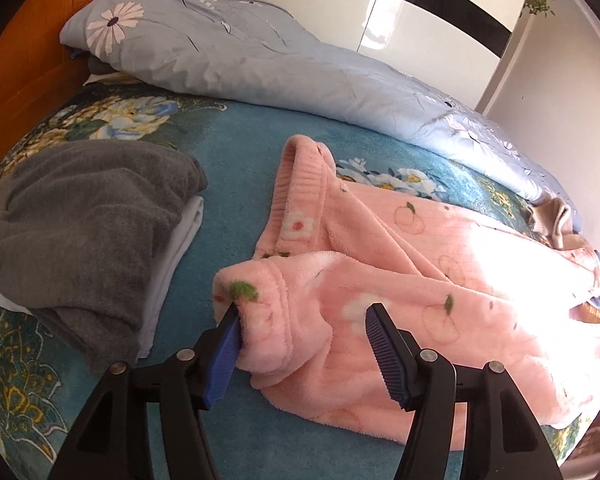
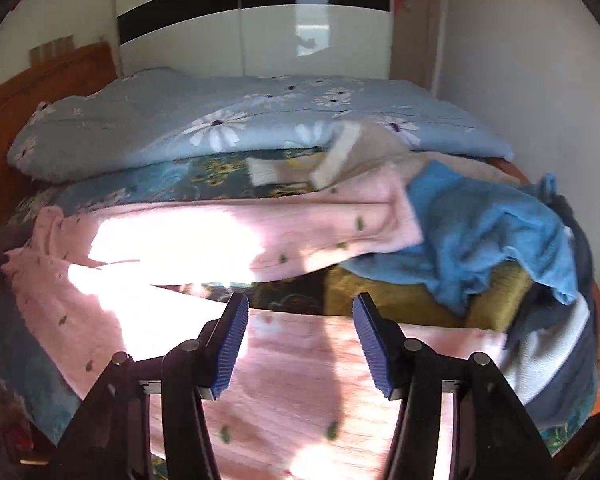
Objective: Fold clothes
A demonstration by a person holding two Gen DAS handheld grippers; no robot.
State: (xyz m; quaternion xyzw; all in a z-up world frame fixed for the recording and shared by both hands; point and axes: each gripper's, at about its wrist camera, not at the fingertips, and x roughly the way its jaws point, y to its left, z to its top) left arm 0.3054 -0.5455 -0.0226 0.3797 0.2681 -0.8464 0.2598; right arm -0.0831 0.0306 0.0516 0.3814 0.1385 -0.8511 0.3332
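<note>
Jaws spread over pink fleece on the bed.

Left gripper [image 1: 304, 316] has its jaws apart around a folded edge of the pink garment [image 1: 400, 280], one pad seemingly touching the fleece. Right gripper [image 2: 300, 308] hovers likewise apart above the same garment. At ten o'clock lies a grey folded pile [image 1: 80, 224]; beyond, the floral quilt [image 1: 260, 56].

Pink garment [image 1: 380, 280] — fluffy, matt fleece

Both wrist views low over bed, sharing pink garment [image 1: 420, 280]
</note>
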